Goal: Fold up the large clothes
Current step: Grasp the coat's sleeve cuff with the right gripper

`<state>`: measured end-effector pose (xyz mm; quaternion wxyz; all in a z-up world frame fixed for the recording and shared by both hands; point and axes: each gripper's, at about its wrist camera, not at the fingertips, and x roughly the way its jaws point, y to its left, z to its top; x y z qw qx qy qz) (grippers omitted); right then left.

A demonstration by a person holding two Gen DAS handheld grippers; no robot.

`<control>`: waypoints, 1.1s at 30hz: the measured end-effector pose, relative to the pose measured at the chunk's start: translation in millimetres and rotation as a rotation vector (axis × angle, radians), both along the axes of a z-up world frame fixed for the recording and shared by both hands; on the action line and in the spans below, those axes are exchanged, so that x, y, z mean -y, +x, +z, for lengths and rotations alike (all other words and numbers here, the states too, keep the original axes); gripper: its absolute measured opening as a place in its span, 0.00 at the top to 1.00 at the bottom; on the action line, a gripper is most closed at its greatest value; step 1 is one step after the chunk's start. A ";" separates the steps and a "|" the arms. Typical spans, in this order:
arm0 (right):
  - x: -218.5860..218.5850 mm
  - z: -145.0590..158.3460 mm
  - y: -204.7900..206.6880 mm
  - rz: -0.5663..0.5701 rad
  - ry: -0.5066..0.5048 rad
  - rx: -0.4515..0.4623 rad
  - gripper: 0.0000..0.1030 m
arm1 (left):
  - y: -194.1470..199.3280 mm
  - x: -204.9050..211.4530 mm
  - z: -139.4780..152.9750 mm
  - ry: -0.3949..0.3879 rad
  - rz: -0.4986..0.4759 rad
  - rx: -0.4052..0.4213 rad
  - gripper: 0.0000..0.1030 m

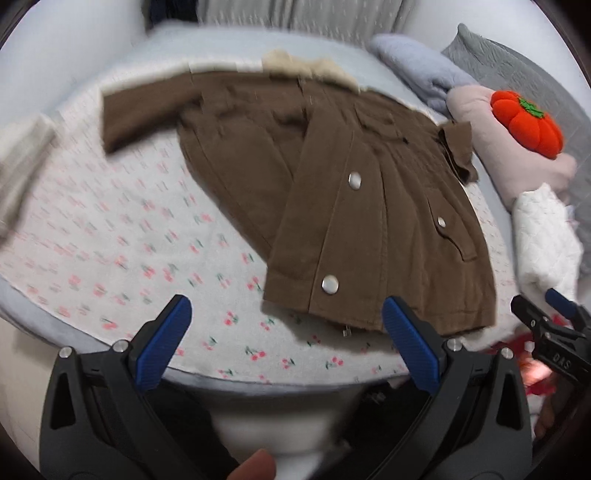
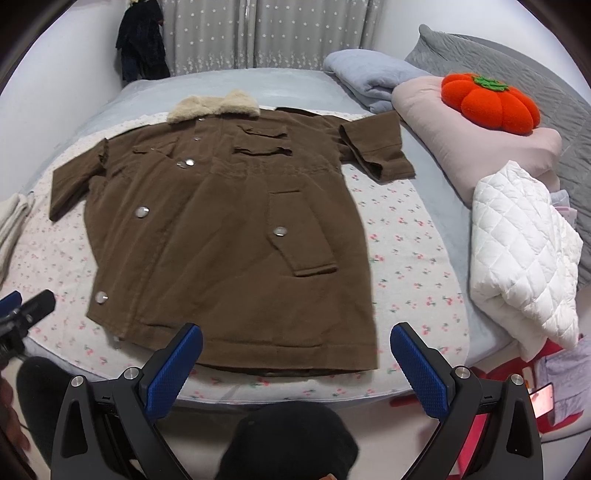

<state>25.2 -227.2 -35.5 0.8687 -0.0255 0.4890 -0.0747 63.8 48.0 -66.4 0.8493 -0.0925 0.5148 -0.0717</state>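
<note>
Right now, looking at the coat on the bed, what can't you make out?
- Brown coat hem: hidden beside the right hand-held gripper, right wrist view.
- Coat sleeve: motion-blurred, left wrist view.
- Red items beside the bed: cut off by the white quilted jacket and the edge.

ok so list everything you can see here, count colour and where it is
coat: 1, brown with cream fleece collar, spread flat mid-bed, unfolded
floral sheet: 1, white with small red print, under the coat
bed cover: 1, pale blue, beneath the sheet
quilted item: 1, white, right edge of bed
pumpkin cushion: 1, orange with green top, on the pink pillow
pink pillow: 1, right side
blue blanket: 1, light blue, far right
grey quilt: 1, far right corner
dark garment: 1, hanging by the curtains
curtains: grey, behind the bed
left gripper: open, near the hem
right gripper: open, near the hem
</note>
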 end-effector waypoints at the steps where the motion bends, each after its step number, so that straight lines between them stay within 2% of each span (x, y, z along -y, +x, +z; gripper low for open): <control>1: 4.9 -0.9 1.1 0.005 0.007 -0.007 0.00 | 4.4 -6.1 -5.7 -0.034 -0.007 -0.031 0.00; 3: 14.0 -4.5 3.9 0.013 0.023 -0.028 0.00 | 11.3 -19.5 -14.6 -0.089 -0.010 -0.066 0.00; 8: 38.7 -29.2 21.7 0.017 0.043 -0.114 0.00 | 34.8 -53.3 -28.6 -0.193 0.040 -0.089 0.00; 12: 55.6 -56.7 39.3 0.008 0.084 -0.180 0.00 | 61.3 -65.9 -43.5 -0.249 0.054 -0.168 0.00; 14: 62.5 -68.7 43.6 0.007 0.124 -0.202 0.00 | 69.4 -66.6 -49.5 -0.278 0.060 -0.185 0.00; 18: 76.6 -92.9 51.3 0.008 0.270 -0.240 0.00 | 88.9 -60.1 -69.9 -0.361 0.049 -0.245 0.00; 20: 81.4 -106.8 54.5 0.004 0.324 -0.263 0.00 | 98.1 -54.7 -80.6 -0.361 0.049 -0.286 0.00; 22: 87.0 -126.0 57.3 -0.007 0.403 -0.323 0.00 | 105.1 -49.8 -87.8 -0.356 0.050 -0.293 0.00; 24: 91.9 -132.7 54.8 -0.021 0.444 -0.306 0.00 | 108.8 -47.6 -96.5 -0.369 0.061 -0.310 0.00; 28: 92.1 -128.7 45.0 -0.018 0.456 -0.269 0.00 | 109.2 -44.3 -101.4 -0.374 0.086 -0.297 0.00; 29: 93.1 -128.0 43.2 -0.025 0.461 -0.261 0.02 | 108.1 -44.3 -101.1 -0.378 0.095 -0.292 0.00; 31: 100.7 -121.8 38.7 -0.046 0.530 -0.236 0.20 | 106.9 -47.5 -101.5 -0.396 0.105 -0.283 0.00; 32: 104.2 -119.6 36.1 -0.055 0.572 -0.228 0.37 | 107.2 -48.7 -102.4 -0.410 0.109 -0.280 0.00; 33: 110.3 -117.2 32.5 -0.077 0.612 -0.214 0.48 | 107.0 -51.6 -103.2 -0.429 0.116 -0.278 0.00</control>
